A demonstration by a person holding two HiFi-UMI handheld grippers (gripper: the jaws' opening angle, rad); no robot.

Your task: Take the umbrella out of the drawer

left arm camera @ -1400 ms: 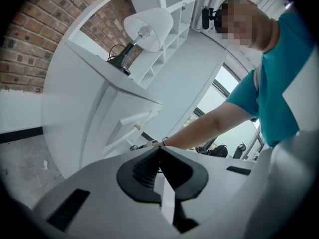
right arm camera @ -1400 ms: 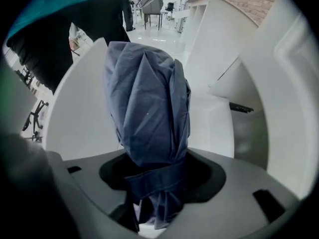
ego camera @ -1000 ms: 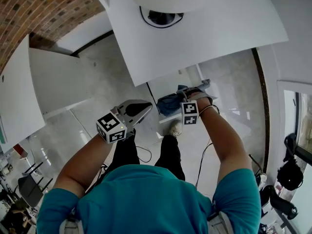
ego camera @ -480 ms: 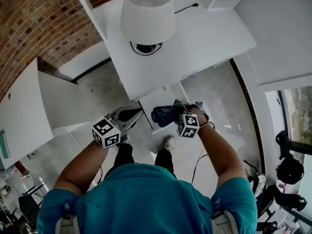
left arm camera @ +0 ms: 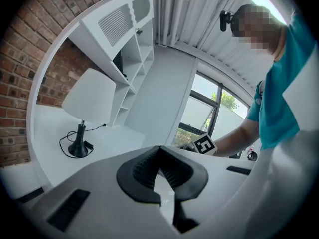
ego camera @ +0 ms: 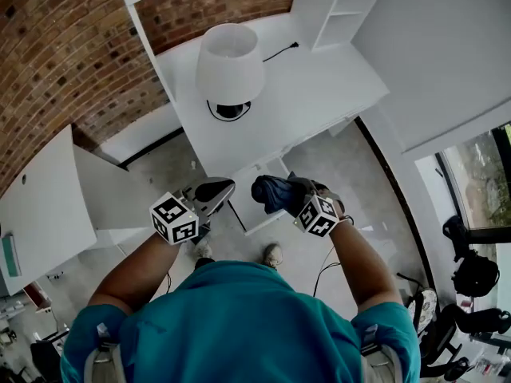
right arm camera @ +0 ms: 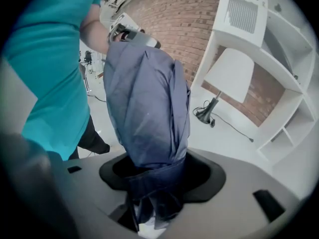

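Head view: both forearms reach out over a white open drawer (ego camera: 257, 214) that juts from under a white desk (ego camera: 319, 94). On the desk stands a white-shaded table lamp (ego camera: 230, 64).
Right gripper (right arm camera: 155, 176): jaws clamped on one end of the folded dark-blue fabric umbrella (right arm camera: 147, 98).
Umbrella: out of the drawer, held in the air over it.
Left gripper (left arm camera: 159, 153): jaws together with nothing between them, near the umbrella but apart from it.
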